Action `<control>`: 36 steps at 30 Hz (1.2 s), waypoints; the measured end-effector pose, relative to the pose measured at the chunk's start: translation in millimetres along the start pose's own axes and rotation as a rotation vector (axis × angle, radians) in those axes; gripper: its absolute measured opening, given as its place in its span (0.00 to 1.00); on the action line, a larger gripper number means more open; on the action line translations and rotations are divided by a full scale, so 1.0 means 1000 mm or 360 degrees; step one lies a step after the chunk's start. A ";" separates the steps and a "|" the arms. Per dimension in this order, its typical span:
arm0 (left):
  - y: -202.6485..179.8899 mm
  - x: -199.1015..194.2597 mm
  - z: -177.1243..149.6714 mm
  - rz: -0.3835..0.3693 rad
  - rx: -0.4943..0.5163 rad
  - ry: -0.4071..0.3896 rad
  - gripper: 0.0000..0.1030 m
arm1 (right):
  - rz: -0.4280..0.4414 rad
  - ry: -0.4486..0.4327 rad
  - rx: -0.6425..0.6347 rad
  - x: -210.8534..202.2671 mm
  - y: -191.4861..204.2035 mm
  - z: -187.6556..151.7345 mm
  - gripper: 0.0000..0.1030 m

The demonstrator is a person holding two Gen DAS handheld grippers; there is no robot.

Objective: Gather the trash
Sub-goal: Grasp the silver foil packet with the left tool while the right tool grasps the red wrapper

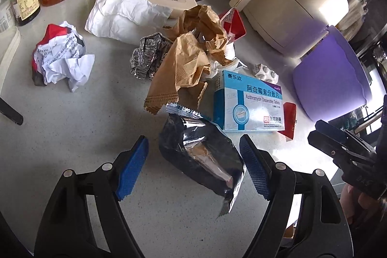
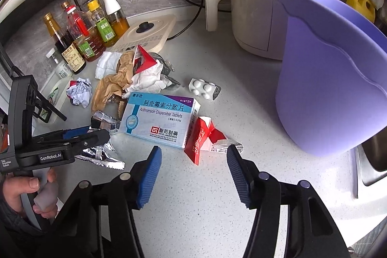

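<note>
The left gripper (image 1: 193, 161) has its jaws apart around a foil wrapper (image 1: 200, 156) lying on the desk (image 1: 72, 149), not yet clamped. The right gripper's (image 2: 193, 168) jaws are released just before a red carton (image 2: 200, 137). Beyond lie a pill box (image 2: 159, 117), brown paper (image 1: 191, 59) and a purple bin (image 2: 333, 88).

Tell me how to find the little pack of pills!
Start at the big purple bin on the countertop. Beside its base lies a blister pack, just behind the blue medicine box. It alone is small and silver, with round white tablets in bubbles.
</note>
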State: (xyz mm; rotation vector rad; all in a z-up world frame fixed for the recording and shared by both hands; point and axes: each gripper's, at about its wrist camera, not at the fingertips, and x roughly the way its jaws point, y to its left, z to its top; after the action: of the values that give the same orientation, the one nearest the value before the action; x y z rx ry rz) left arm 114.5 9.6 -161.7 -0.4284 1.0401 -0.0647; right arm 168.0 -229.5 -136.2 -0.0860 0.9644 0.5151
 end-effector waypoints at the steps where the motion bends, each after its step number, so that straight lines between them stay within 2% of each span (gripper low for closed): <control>1: 0.001 0.002 0.001 -0.0004 -0.0014 0.0006 0.74 | 0.0004 0.0012 0.0000 0.004 0.000 0.001 0.54; 4: 0.001 0.003 0.001 -0.0004 -0.0019 -0.0012 0.72 | 0.0019 0.0048 -0.0005 0.021 0.000 0.003 0.53; 5: 0.001 0.003 0.001 -0.0007 -0.0023 -0.0013 0.71 | 0.0020 0.0071 -0.0003 0.027 0.000 0.004 0.48; 9: 0.004 0.001 -0.003 -0.0030 -0.0078 -0.0010 0.50 | 0.0030 0.0110 -0.0002 0.044 -0.001 0.007 0.39; 10: 0.006 0.000 -0.005 -0.0042 -0.0086 -0.0007 0.41 | 0.0028 0.0101 -0.0012 0.045 0.000 0.008 0.36; 11: 0.006 0.000 -0.007 -0.0042 -0.0091 -0.0004 0.38 | 0.0033 0.0100 -0.0017 0.046 0.000 0.009 0.22; 12: 0.006 -0.002 -0.008 -0.0032 -0.0089 -0.0008 0.37 | 0.0050 0.0116 -0.0017 0.048 0.001 0.009 0.13; 15: 0.006 -0.009 -0.011 0.0009 -0.0076 -0.0040 0.30 | 0.0070 0.0110 -0.0010 0.045 0.001 0.008 0.11; 19: 0.003 -0.024 -0.015 0.0018 -0.0055 -0.0091 0.27 | 0.0098 0.0072 -0.0017 0.033 0.003 0.002 0.09; 26: -0.004 -0.048 -0.023 0.0034 -0.0011 -0.0174 0.25 | 0.0119 -0.0011 -0.0016 0.011 0.003 -0.006 0.08; 36: -0.017 -0.095 -0.014 0.0031 0.0028 -0.0321 0.25 | 0.0211 -0.0173 -0.0027 -0.031 0.011 0.007 0.07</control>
State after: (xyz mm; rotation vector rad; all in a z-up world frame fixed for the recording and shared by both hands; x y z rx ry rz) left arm 56.2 13.4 -83.4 -0.4000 0.8447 -0.0128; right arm 154.5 -229.5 -105.3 -0.0087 0.8632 0.6436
